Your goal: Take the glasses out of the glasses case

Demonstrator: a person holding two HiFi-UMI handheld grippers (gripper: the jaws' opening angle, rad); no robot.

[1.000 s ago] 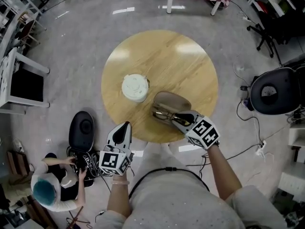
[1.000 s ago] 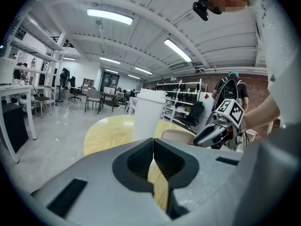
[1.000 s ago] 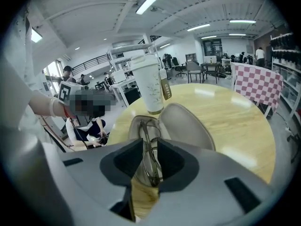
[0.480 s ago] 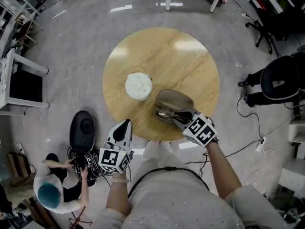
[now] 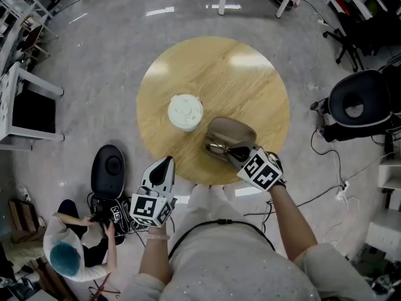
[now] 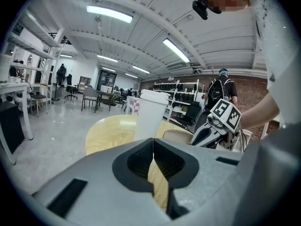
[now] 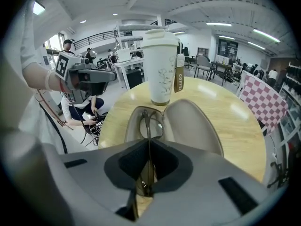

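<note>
Right gripper (image 7: 148, 171) jaws have just closed in on the glasses (image 7: 153, 125), now pinching the frame, which lies in the open glasses case (image 7: 195, 126) on the tabletop (image 5: 207, 74), so lift-out looks next; left gripper (image 6: 153, 164) idle, jaws pressed together

The upper half of the table (image 5: 216, 68) is wide open, free passage. The cup (image 5: 185, 111) stands left of centre, the open case (image 5: 233, 132) just right of it, with only a slim gap between. The right gripper (image 5: 232, 152), its jaws just closing on the glasses (image 5: 217, 148), blocks the case's lower side. The left gripper (image 5: 166, 163) hangs off the lower-left edge.
</note>
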